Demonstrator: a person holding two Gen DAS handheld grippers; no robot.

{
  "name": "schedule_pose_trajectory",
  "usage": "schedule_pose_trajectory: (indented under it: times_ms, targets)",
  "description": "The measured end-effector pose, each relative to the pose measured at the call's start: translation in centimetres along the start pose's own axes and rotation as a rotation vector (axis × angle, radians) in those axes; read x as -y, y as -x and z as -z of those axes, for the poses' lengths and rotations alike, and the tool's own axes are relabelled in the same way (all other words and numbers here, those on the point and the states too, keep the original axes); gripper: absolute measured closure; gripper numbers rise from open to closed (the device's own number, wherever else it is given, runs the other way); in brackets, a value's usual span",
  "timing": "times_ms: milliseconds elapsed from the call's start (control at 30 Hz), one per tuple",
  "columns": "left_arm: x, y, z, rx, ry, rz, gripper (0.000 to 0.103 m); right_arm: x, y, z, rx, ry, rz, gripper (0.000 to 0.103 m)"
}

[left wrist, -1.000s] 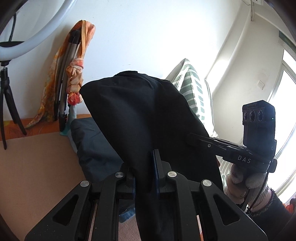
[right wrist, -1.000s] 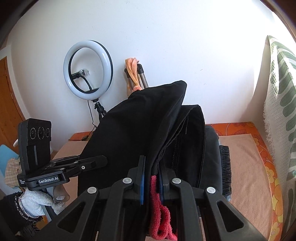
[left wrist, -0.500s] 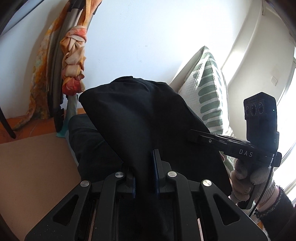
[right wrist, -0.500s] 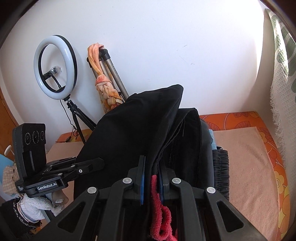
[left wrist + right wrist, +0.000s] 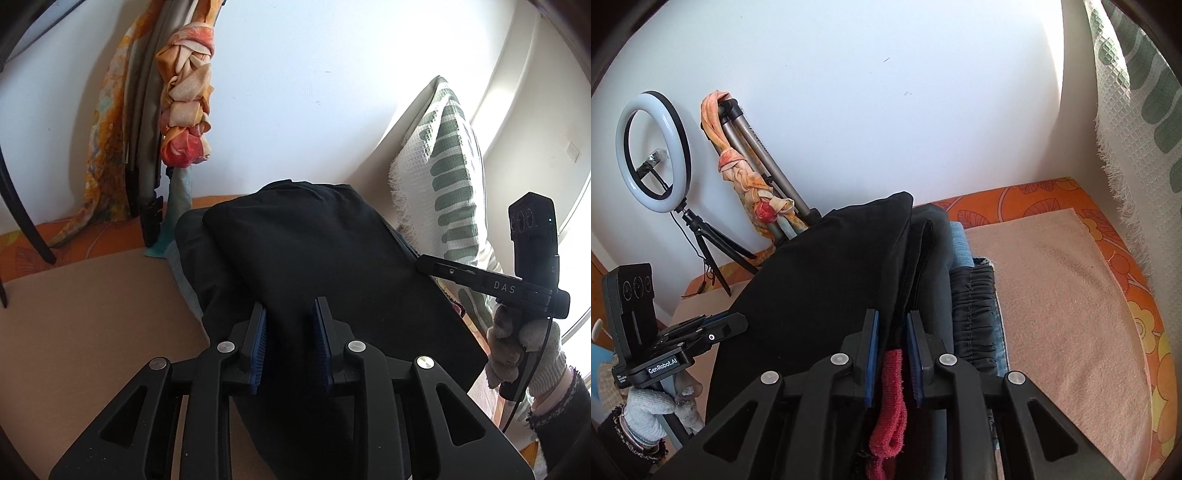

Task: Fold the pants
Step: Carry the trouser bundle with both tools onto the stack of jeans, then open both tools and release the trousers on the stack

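The black pants (image 5: 314, 258), folded, lie draped over a pile of folded clothes (image 5: 971, 295) on the bed. My left gripper (image 5: 290, 328) is at their near left edge. Its jaws are opening, and the cloth still runs between the blue pads without being pinched. My right gripper (image 5: 892, 332) is at the near right edge and its jaws are opening too. Black cloth (image 5: 831, 277) and a red terry loop (image 5: 892, 398) sit loosely between its pads. Each view shows the other gripper at the side, in a gloved hand.
A peach blanket (image 5: 1052, 295) covers the bed to the right of the pile and also to its left (image 5: 92, 314). A green-striped pillow (image 5: 443, 166) leans at the right. A ring light (image 5: 653, 155) and a tripod with an orange scarf (image 5: 750, 177) stand against the white wall.
Both grippers have come down and forward, lowering the pants onto the pile. Both pairs of jaws, pinched on the cloth before, have parted.
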State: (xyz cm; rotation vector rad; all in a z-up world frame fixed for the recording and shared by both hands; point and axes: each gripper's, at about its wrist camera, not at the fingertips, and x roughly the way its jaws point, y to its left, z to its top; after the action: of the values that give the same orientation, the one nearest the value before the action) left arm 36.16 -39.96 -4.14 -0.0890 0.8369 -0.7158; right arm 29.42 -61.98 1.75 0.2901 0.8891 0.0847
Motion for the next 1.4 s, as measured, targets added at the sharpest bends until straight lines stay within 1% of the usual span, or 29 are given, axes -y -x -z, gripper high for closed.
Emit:
schedule_pose_trajectory:
  times_ms: [100,167,267,367,400,433,467,500,600,633,667,733,767,833,900,1033,1100,1133,1200,1233,1300,1367,1400]
  targets:
    - [-0.4,0.7,0.2,0.007,0.015,-0.027,0.077,-0.1,0.7,0.3,-0.005,0.014,0.054,0.085]
    - [-0.7,1.5,0.4,0.01,0.027,-0.038,0.077,0.0,1.4,0.4,0.002,0.001,0.064,0.083]
    - [-0.4,2.6,0.4,0.021,0.026,-0.052,0.077,0.1,2.8,0.6,0.02,-0.016,0.068,0.072]
    - [0.1,4.1,0.6,0.038,0.016,-0.062,0.075,-0.9,4.2,0.8,0.03,-0.001,0.071,0.069]
    - [0.5,4.6,0.6,0.044,0.011,-0.063,0.07,-1.3,4.6,0.9,0.033,0.008,0.073,0.069]
    - [0.8,5.2,0.8,0.053,0.004,-0.066,0.067,-1.8,5.1,1.1,0.037,0.015,0.076,0.069]
    - [1.1,5.8,0.9,0.063,-0.006,-0.07,0.06,-2.3,5.6,1.3,0.042,0.022,0.079,0.069]
    - [1.4,6.4,1.1,0.073,-0.019,-0.075,0.055,-2.7,6.0,1.4,0.047,0.029,0.082,0.067]
    - [2.8,8.1,1.7,0.094,-0.064,-0.089,0.052,-4.0,7.3,2.0,0.062,0.044,0.09,0.064]
    - [3.3,8.7,2.0,0.099,-0.08,-0.095,0.049,-4.4,7.7,2.3,0.066,0.049,0.092,0.064]
    - [3.8,9.2,2.2,0.106,-0.096,-0.101,0.044,-4.8,8.2,2.5,0.069,0.054,0.094,0.062]
    - [4.8,10.4,2.7,0.118,-0.126,-0.11,0.042,-5.6,9.1,3.1,0.078,0.063,0.101,0.057]
    - [5.3,10.9,2.9,0.123,-0.14,-0.114,0.041,-6.0,9.5,3.3,0.085,0.066,0.106,0.052]
    - [6.1,11.9,3.4,0.135,-0.159,-0.118,0.038,-6.7,10.4,4.0,0.097,0.072,0.112,0.049]
    - [6.8,12.9,3.9,0.145,-0.169,-0.121,0.032,-7.2,11.2,4.5,0.105,0.073,0.121,0.044]
    - [7.8,14.3,5.1,0.157,-0.182,-0.123,0.028,-8.4,12.8,5.8,0.133,0.075,0.143,0.034]
    - [8.0,14.9,5.7,0.157,-0.182,-0.128,0.023,-9.2,13.4,6.4,0.146,0.085,0.167,0.026]
    - [8.1,15.1,6.0,0.157,-0.181,-0.133,0.023,-9.5,13.8,6.8,0.154,0.091,0.178,0.024]
    - [8.2,15.7,6.6,0.161,-0.173,-0.146,0.023,-10.2,14.5,7.5,0.171,0.099,0.196,0.016]
    - [8.1,16.0,6.9,0.163,-0.164,-0.151,0.023,-10.5,14.9,7.8,0.182,0.1,0.202,0.015]
    - [8.0,16.6,7.5,0.167,-0.149,-0.159,0.022,-11.0,15.6,8.5,0.2,0.094,0.218,0.006]
    - [8.1,17.2,8.1,0.176,-0.148,-0.165,0.022,-11.4,16.1,9.1,0.215,0.084,0.231,0.001]
    - [8.1,17.5,8.4,0.18,-0.149,-0.164,0.022,-11.6,16.2,9.5,0.218,0.081,0.234,0.001]
